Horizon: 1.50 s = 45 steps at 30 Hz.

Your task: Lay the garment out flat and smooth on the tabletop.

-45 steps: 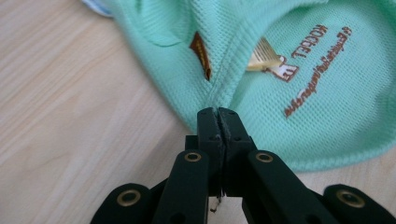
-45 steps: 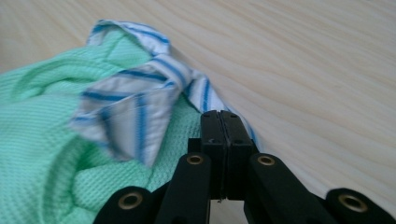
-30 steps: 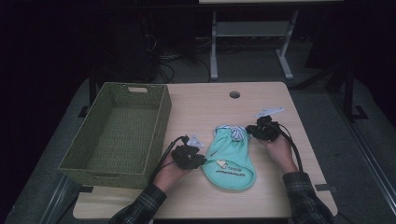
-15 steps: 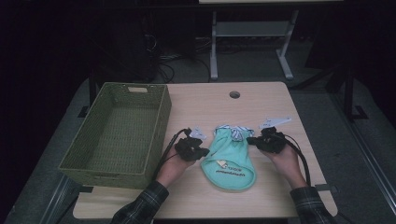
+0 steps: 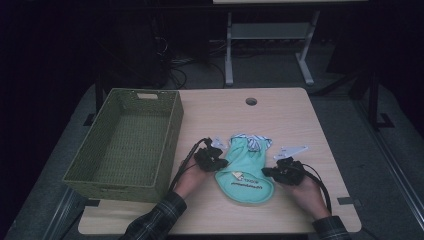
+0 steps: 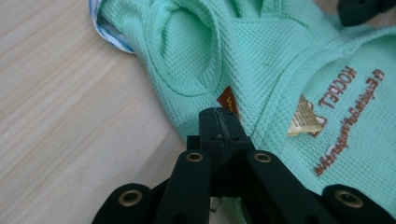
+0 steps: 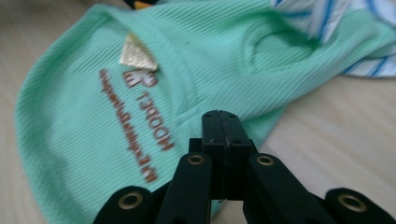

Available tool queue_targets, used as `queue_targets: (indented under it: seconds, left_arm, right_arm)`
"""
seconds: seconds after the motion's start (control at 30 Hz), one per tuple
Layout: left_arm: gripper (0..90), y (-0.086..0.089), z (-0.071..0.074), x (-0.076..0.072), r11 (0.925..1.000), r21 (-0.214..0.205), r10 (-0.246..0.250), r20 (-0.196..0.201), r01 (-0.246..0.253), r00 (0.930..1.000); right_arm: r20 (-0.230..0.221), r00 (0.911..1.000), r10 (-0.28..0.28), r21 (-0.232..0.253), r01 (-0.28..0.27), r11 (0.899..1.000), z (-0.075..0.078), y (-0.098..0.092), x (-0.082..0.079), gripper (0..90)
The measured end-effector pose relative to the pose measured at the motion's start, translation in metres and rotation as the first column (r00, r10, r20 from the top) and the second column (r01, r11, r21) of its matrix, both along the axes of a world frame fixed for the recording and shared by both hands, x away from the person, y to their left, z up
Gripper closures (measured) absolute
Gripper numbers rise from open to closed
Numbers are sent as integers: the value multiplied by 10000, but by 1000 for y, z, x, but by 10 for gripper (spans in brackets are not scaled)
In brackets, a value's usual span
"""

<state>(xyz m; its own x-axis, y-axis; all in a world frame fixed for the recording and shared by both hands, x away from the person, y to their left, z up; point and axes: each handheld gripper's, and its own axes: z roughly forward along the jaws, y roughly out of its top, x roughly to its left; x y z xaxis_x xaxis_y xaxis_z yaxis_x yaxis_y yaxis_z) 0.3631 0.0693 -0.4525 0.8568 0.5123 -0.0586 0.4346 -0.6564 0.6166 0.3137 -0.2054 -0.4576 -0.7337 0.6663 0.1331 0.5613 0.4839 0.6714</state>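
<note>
- A small mint-green garment (image 5: pixel 246 167) lies flat on the wooden table (image 5: pixel 280 115), toward the near edge and about midway between left and right; its striped blue-and-white collar (image 5: pixel 250 141) points to the far side.
- The left gripper (image 5: pixel 216 161) sits at the garment's left edge and the right gripper (image 5: pixel 272 173) at its right edge, each held in a hand (image 5: pixel 191 177) coming in from the near side; the right hand (image 5: pixel 306 194) lies on the table nearer than its tool.
- In the high view the jaws are too small and dark to read. The two gripper views settle it.
- The left gripper view shows the left gripper (image 6: pixel 219 114) with its two black jaws pressed together, pinching the green fabric's edge just beside a small red tag (image 6: pixel 227 101). The jaws have just been closing.
- The right gripper view shows the right gripper (image 7: pixel 221 115) likewise closed tight on the garment's hem, its jaws having just come together on the cloth.
- Only the close views let the brown printed lettering (image 7: pixel 135 123) and a small cream label (image 7: pixel 136 53) be made out; from above they are a dark smudge.
- The high view alone takes in the green woven basket (image 5: pixel 172 125) standing just to the left of the left hand, and a round hole (image 5: pixel 251 101) in the table's far part.
</note>
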Motion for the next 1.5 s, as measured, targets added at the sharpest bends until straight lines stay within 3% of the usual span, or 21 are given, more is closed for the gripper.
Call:
queue_targets:
  seconds: [0.17, 0.33, 0.7, 0.93, 1.17, 1.23, 1.5]
  left_arm:
    - [895, -3, -4, -3, 9996, 257, -89, -70, 91, 9999]
    - [895, -4, -4, -9, 9994, 263, -218, -116, 221, 9997]
    - [895, -11, -4, -35, 9960, -48, -898, -556, 897, 9944]
    - [891, -16, -3, -41, 9927, -183, -1203, -594, 1195, 9910]
    - [804, -6, 8, -29, 9968, -531, -610, -232, 597, 9979]
    - [766, -1, 14, -19, 9979, -614, -203, 73, 207, 9998]
    - [656, 4, 18, 6, 9973, -629, 398, 460, -369, 9981]
  right_arm:
    - [-247, 9996, 118, -73, -120, 9999, -6, 1, -11, 900]
    - [-208, 9998, 66, -143, -69, 9999, -7, -2, -11, 900]
    - [272, 9982, -536, -609, 552, 9966, -6, -19, 2, 900]
    - [554, 9950, -832, -738, 872, 9935, -7, -26, 7, 899]
    - [431, 9955, -843, -692, 872, 9938, -7, -31, 9, 899]
    - [419, 9956, -835, -674, 862, 9940, -7, -31, 9, 899]
    - [419, 9957, -832, -627, 857, 9943, -8, -31, 9, 899]
